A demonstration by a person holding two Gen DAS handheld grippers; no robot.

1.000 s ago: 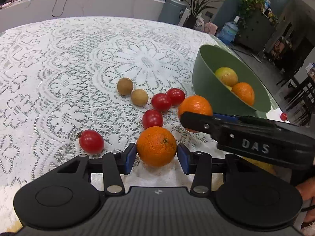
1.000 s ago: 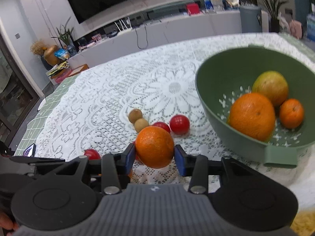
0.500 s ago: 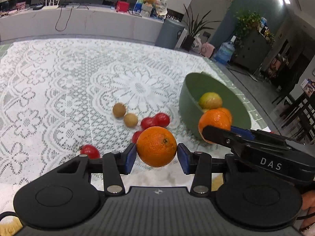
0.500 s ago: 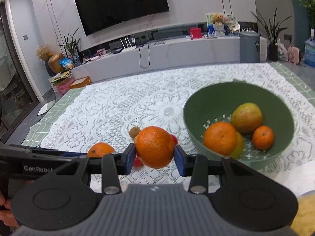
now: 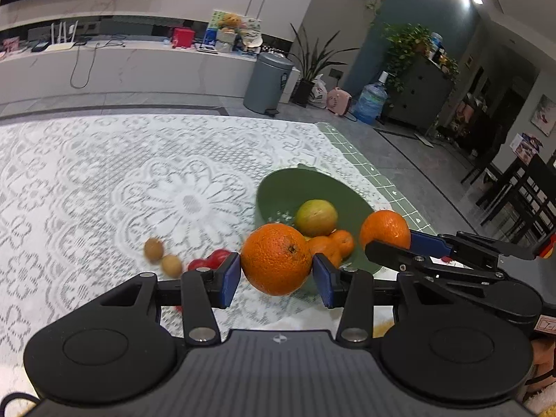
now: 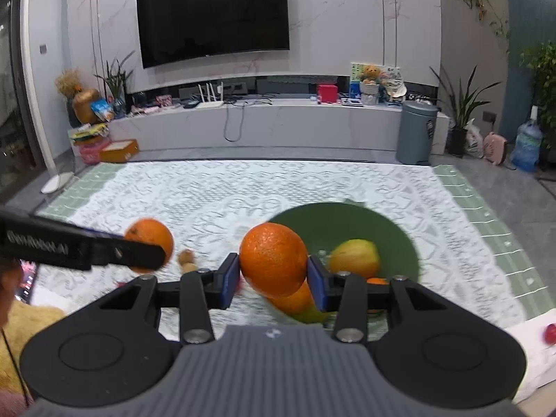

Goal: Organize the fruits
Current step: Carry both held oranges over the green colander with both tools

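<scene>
**Two oranges in the air, bowl just ahead**

Left claw [image 5: 277,276] is clamped on an orange [image 5: 276,259], blue pads [image 5: 230,279] pressing its sides at the widest part, prob. so the round skin can't roll out. Right claw [image 6: 272,278] grips a second orange [image 6: 273,259] the same way. Both fruits hang above the desk [image 6: 222,201], clear of the lace cloth, w/ the green bowl [image 6: 399,239] just past the right claw's fingertips.

Bowl already holds a yellow-green fruit [image 6: 353,259] and at least two orange ones, partly hidden behind the claws. On the lace, left of the bowl: two small brown fruits [image 5: 162,257] and some red tomatoes [image 5: 210,260], blurred. One more red fruit [image 6: 550,333] sits near the desk's right edge.

Judgement: this is the carry step. Both oranges need to get over the rim before release; dropped from this height they could bounce out or bruise what's inside. Small fruit not yet sorted, so roughly midway.
</scene>
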